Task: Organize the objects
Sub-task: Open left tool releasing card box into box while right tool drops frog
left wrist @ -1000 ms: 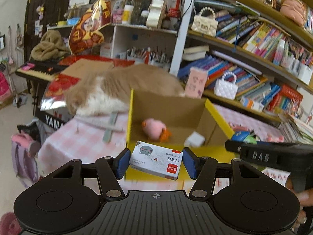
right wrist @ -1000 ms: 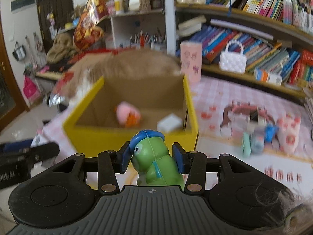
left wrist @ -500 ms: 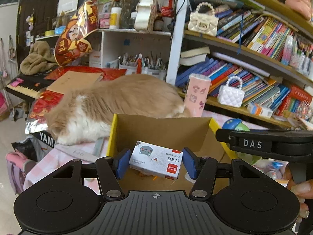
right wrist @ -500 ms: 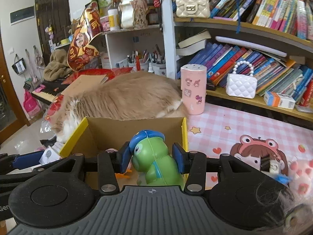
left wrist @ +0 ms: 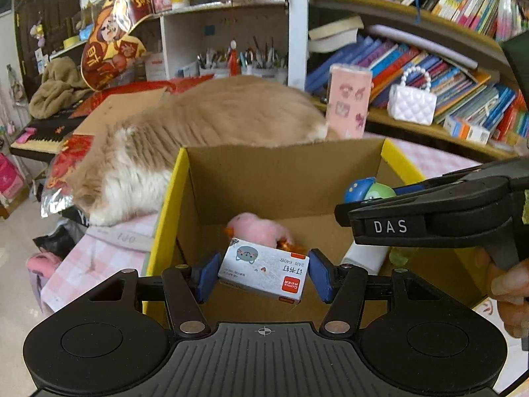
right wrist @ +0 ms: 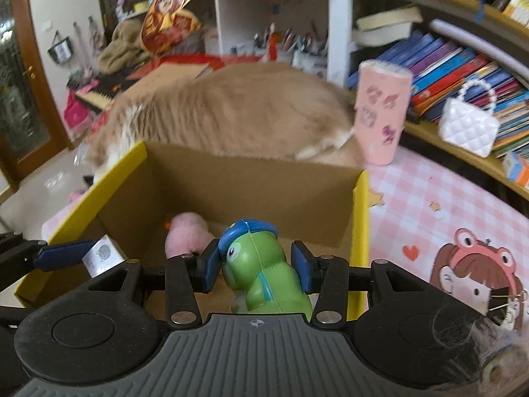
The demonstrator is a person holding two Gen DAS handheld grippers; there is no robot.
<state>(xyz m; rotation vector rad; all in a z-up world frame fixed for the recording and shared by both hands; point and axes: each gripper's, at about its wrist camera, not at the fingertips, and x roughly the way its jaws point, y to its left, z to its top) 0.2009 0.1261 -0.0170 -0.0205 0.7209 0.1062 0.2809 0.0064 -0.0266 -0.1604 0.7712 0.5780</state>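
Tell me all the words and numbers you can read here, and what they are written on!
"DAS": on the side of the right tool, seen from the left wrist.
"订书钉" and "24/6": on the small white box held in the left tool; the print reads upside down.
Red logo on that box: too small to read.
Gold characters on the red bag: too warped to read.
Book spines: too blurred.

Left claw [left wrist: 263,276] angled downward, blue pads clamped on a small white box [left wrist: 263,272], right claw [right wrist: 254,267] beside it, tilted down, gripping a green toy figure with blue cap [right wrist: 261,266], fingers of a hand [left wrist: 510,294] on its handle
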